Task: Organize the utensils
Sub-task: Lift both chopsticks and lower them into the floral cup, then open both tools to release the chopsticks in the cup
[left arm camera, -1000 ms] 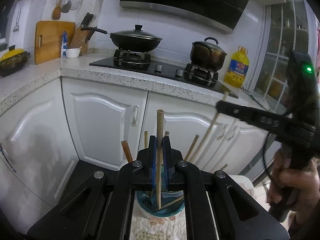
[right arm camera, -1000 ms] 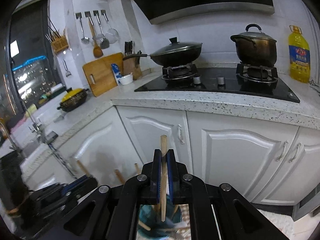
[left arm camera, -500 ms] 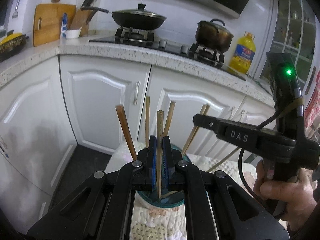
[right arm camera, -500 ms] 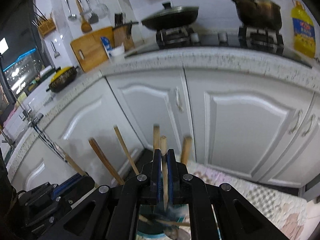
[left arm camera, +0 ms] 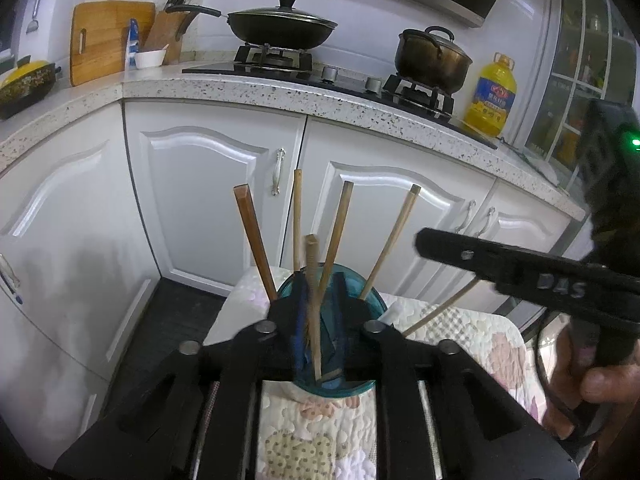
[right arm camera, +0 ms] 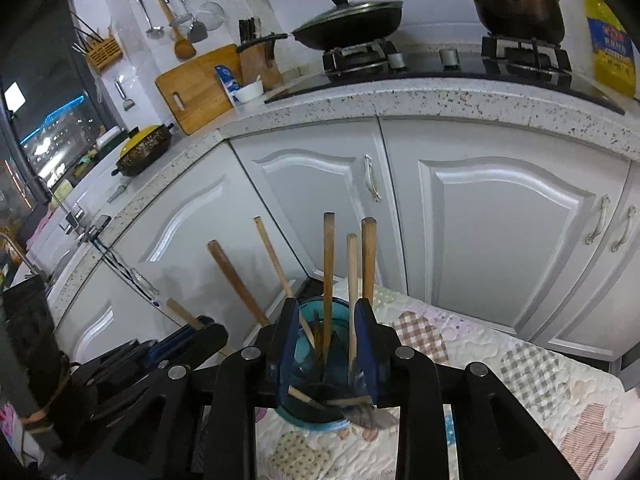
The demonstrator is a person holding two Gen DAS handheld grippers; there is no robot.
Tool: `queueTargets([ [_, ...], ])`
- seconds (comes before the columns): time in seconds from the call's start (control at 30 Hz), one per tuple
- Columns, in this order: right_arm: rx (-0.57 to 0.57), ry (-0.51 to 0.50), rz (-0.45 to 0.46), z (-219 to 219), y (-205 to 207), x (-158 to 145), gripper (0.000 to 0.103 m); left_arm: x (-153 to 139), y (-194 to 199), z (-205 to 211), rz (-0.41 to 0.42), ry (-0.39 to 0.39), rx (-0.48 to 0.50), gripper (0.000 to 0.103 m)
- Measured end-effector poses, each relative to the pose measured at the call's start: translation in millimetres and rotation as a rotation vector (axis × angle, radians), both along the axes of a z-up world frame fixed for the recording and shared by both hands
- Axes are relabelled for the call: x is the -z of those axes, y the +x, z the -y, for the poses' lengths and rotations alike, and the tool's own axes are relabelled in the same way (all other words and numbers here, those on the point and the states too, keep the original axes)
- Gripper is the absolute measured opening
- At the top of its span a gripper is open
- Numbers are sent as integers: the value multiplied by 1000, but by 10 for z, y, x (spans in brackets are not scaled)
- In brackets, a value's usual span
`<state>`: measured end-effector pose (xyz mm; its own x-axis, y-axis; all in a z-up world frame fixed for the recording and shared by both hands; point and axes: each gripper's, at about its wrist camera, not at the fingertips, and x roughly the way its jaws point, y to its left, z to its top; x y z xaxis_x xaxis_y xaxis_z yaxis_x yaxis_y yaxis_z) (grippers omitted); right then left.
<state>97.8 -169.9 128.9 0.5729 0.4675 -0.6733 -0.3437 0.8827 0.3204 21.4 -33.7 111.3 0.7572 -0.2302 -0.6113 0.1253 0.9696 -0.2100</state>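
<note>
A teal glass cup stands on a quilted cloth and holds several wooden chopsticks that lean outward. My left gripper hovers right over the cup, its jaws opening. A wooden chopstick stands loose between the blue pads, blurred, its lower end inside the cup. My right gripper is also over the cup with its jaws opening; a chopstick stands free close to the right pad. Each gripper shows in the other's view: the right gripper in a hand, the left gripper.
White cabinet doors rise just behind the cup. Above them runs a speckled counter with a stove, a wok, a pot and a yellow oil bottle. A cutting board leans at the left.
Both grippers sank toward the cup, each shut on a chopstick. Now both pairs of jaws have parted and the chopsticks stand loose in the cup.
</note>
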Motion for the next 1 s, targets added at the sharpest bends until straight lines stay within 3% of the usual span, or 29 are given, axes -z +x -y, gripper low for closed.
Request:
queueTargets([
  [0.23, 44, -8, 57, 143, -379, -149, 42, -69, -206, 4, 22, 40, -18, 42],
  [0.4, 91, -70, 92, 155, -683, -104, 44, -82, -363, 18, 18, 55, -29, 43],
  [0.77, 146, -103, 84, 71, -986, 165, 45, 1, -594, 35, -7, 82, -71, 43],
  [0.9, 151, -95, 85, 48, -1042, 193, 57, 43, -631, 10, -22, 84, -89, 43],
  [1.0, 154, -106, 96, 13, -1077, 203, 57, 74, -654, 4, -30, 95, -92, 43],
])
